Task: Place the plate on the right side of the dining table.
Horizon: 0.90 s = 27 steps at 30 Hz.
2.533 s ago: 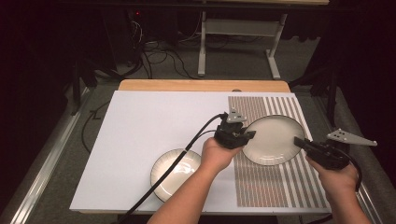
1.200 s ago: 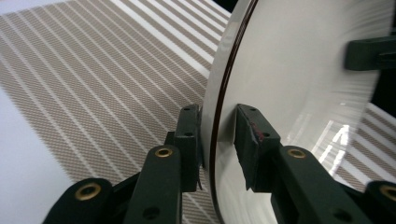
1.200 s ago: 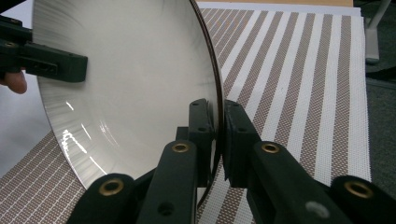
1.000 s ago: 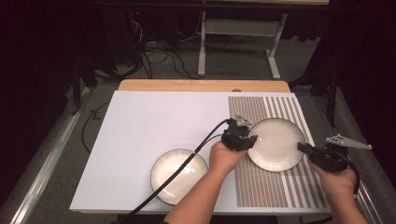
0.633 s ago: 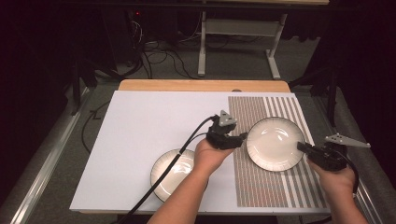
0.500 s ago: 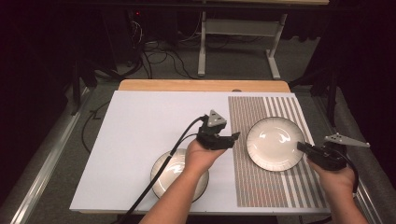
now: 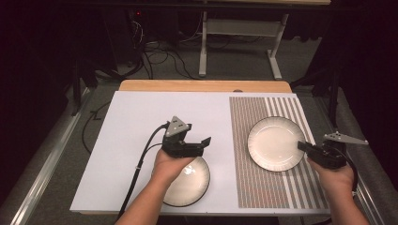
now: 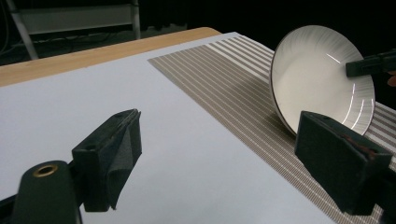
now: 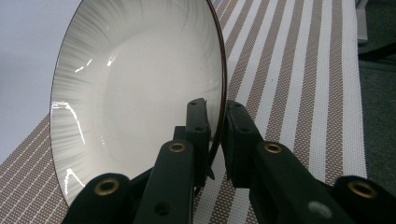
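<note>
One plate (image 7: pixel 276 143) stayed clamped in our right gripper (image 7: pixel 306 146); our left gripper (image 7: pixel 201 143) had just opened, empty, freeing that rim

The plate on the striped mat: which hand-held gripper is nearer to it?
Right. The right hand-held gripper is clamped on the rim of the plate, while the left hand-held gripper, open, hovers off to its left above the other plate.
</note>
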Motion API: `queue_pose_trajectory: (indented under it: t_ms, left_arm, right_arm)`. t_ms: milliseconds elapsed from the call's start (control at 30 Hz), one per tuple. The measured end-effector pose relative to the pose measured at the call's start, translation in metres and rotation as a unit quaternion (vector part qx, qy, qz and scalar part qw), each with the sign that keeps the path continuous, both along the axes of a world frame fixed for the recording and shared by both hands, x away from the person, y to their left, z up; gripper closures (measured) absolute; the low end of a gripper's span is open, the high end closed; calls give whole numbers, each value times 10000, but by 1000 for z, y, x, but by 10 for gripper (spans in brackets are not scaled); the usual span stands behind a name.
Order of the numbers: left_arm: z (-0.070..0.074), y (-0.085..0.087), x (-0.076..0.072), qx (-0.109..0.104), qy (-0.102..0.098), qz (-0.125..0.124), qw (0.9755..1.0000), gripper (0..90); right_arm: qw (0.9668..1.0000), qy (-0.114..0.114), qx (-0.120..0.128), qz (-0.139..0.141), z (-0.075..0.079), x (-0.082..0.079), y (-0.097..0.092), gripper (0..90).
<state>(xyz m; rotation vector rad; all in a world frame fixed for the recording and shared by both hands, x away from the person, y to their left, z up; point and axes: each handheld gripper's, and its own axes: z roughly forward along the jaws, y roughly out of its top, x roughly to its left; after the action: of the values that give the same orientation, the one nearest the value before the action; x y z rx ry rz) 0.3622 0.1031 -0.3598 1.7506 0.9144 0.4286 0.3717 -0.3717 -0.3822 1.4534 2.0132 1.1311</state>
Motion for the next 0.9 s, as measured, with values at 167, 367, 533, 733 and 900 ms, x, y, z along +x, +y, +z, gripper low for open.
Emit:
queue_pose_trajectory:
  t_ms: [167, 367, 533, 733, 900]
  left_arm:
    - [-5, 28, -10, -26, 14, 183, 9998, 70]
    - [-8, 59, -27, -80, -72, 340, 9994, 3]
    - [-13, 87, -41, -84, -126, 501, 9986, 1]
    - [-22, 117, -58, -95, -155, 671, 9976, 1]
    - [-20, 127, -68, -112, -242, 700, 9972, 1]
  right_arm:
    - [10000, 33, -41, -38, 0, 1, 0, 833]
    - [9999, 106, -48, -98, -2, 3, 1, 827]
    - [9998, 175, -41, -113, -3, 6, 0, 823]
    - [9995, 246, 43, -198, -6, 9, 0, 820]
    - [9993, 274, 69, -230, -7, 13, 0, 820]
